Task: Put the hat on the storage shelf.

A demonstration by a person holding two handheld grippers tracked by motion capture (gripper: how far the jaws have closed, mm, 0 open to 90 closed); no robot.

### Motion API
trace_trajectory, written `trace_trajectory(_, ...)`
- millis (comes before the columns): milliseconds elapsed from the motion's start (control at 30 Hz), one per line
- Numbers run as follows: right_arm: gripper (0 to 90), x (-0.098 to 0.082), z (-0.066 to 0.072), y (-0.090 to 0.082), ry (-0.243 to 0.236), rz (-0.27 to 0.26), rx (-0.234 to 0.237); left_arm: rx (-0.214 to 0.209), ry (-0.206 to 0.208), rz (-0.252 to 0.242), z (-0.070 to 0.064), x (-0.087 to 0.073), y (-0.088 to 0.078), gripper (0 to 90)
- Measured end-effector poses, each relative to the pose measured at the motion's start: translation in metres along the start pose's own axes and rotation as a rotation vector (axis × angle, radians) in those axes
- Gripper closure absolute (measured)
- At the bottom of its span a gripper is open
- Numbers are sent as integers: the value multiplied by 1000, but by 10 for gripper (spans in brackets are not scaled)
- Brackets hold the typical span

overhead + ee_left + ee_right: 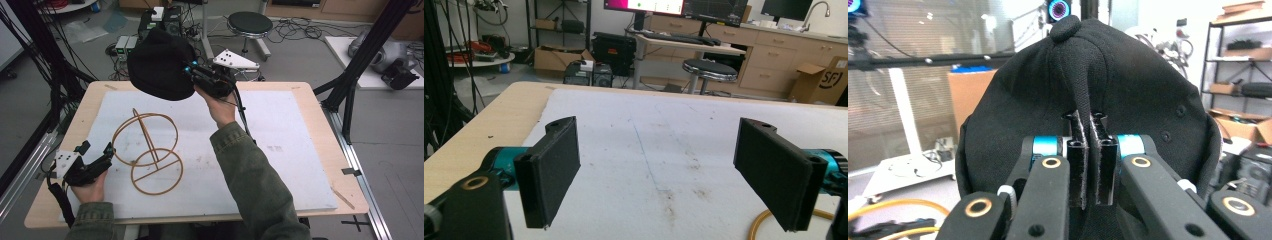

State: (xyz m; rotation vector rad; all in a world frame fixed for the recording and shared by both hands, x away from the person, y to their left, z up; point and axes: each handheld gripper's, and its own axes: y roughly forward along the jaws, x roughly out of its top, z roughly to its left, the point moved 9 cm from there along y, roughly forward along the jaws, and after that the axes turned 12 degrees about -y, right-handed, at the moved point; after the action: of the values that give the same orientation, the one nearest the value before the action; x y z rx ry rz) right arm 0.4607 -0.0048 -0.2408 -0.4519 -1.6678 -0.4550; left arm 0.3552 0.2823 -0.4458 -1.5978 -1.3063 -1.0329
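A black cap [159,64] hangs in the air over the table's far edge, with my right gripper [191,70] shut on a fold of its fabric. Seen from the right gripper view, the cap [1138,90] rises behind the right gripper [1087,122], whose jaws pinch a ridge of cloth below the top button. A yellow wire stand [147,150] made of rings and a slanted rod sits on the white mat [290,125]. My left gripper [96,149] rests open at the stand's left side. The left gripper [659,135] holds nothing between its wide jaws; a bit of the wire stand [760,220] shows low right.
A round stool [249,22] and electronics boxes [160,20] stand on the floor behind the table. Black frame posts [362,55] rise at the right. Cables run down the left side. The wooden table edge [320,100] frames the mat.
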Motion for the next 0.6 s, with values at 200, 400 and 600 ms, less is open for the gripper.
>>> trace_trajectory(200, 880, 10, 20, -4, 20, -29, 91, 4, 4, -5, 0, 1, 0, 188)
trace_trajectory(400, 880, 19, 36, -7, 28, -52, 151, 5, -3, -5, -1, 1, -1, 188)
trace_trajectory(600, 880, 25, 55, -10, 22, -58, 224, 8, 0, -5, 1, 1, -1, 188)
